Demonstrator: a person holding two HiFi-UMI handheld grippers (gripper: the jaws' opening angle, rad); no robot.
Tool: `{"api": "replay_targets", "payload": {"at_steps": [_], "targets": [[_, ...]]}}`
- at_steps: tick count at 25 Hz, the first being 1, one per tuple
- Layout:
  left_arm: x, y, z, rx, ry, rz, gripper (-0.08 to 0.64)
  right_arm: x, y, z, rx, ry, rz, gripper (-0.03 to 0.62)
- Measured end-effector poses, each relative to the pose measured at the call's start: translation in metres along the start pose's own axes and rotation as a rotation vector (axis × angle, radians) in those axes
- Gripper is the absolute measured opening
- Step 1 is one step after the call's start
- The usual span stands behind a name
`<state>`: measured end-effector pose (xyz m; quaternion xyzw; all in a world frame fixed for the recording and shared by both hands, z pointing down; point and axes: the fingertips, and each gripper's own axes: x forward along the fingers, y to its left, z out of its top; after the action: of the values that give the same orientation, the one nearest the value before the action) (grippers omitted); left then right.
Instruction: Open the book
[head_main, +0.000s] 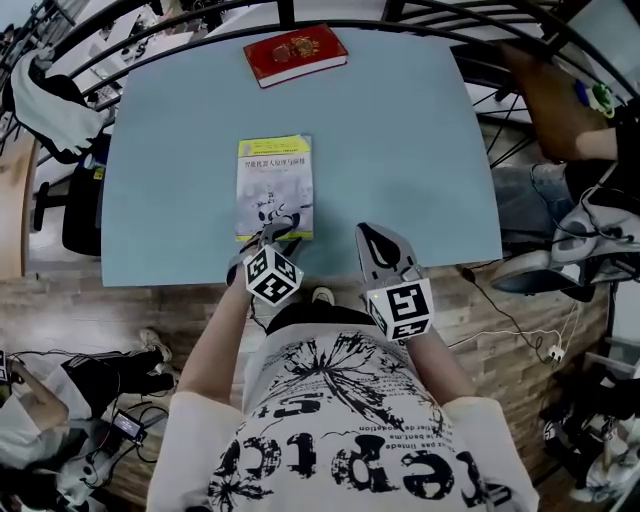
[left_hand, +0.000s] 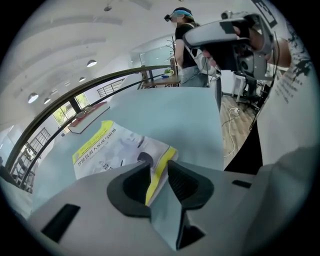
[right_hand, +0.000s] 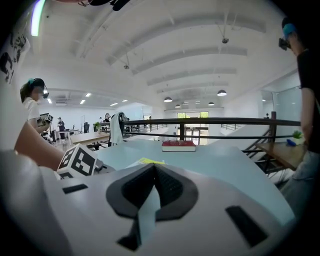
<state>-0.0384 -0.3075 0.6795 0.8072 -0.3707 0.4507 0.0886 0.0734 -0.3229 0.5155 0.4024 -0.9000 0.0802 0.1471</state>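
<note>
A thin book (head_main: 274, 185) with a white and yellow cover lies shut and flat on the blue-grey table (head_main: 400, 150), near its front edge. My left gripper (head_main: 275, 232) hangs over the book's near edge, tilted down. In the left gripper view its jaws stand open (left_hand: 159, 167), and the book's (left_hand: 115, 147) yellow-edged near corner shows in the gap between them, untouched by the pads. My right gripper (head_main: 365, 232) is to the right of the book over bare table. Its jaws meet at the tips (right_hand: 154, 167) with nothing in them.
A thick red book (head_main: 295, 55) lies at the table's far edge, also in the right gripper view (right_hand: 178, 145). A dark railing runs behind the table. Another person (head_main: 560, 100) sits at the right. Cables and bags lie on the wooden floor below.
</note>
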Motion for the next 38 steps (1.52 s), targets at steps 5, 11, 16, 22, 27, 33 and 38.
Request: {"api": "replay_targets", "payload": {"at_steps": [5, 11, 16, 22, 27, 33, 38], "targets": [[-0.007, 0.002, 0.003, -0.081, -0.024, -0.021, 0.045, 0.003, -0.001, 0.0, 0.02, 0.01, 0.001, 0.011], [-0.026, 0.02, 0.012, -0.175, -0.088, 0.011, 0.021, 0.009, 0.009, 0.008, 0.003, 0.017, 0.018, 0.011], [-0.064, 0.042, 0.017, -0.246, -0.224, 0.064, 0.021, 0.021, 0.034, 0.024, -0.019, 0.008, 0.039, 0.011], [-0.125, 0.08, 0.0, -0.406, -0.408, 0.125, 0.021, 0.041, 0.081, 0.049, -0.029, -0.031, 0.066, 0.011], [-0.167, 0.119, -0.042, -0.456, -0.439, 0.194, 0.023, 0.06, 0.124, 0.065, -0.044, -0.052, 0.083, 0.012], [-0.183, 0.151, -0.116, -0.557, -0.383, 0.245, 0.025, 0.085, 0.169, 0.076, -0.043, -0.074, 0.089, 0.011], [-0.162, 0.158, -0.184, -0.709, -0.282, 0.205, 0.043, 0.098, 0.198, 0.078, -0.052, -0.071, 0.083, 0.011]]}}
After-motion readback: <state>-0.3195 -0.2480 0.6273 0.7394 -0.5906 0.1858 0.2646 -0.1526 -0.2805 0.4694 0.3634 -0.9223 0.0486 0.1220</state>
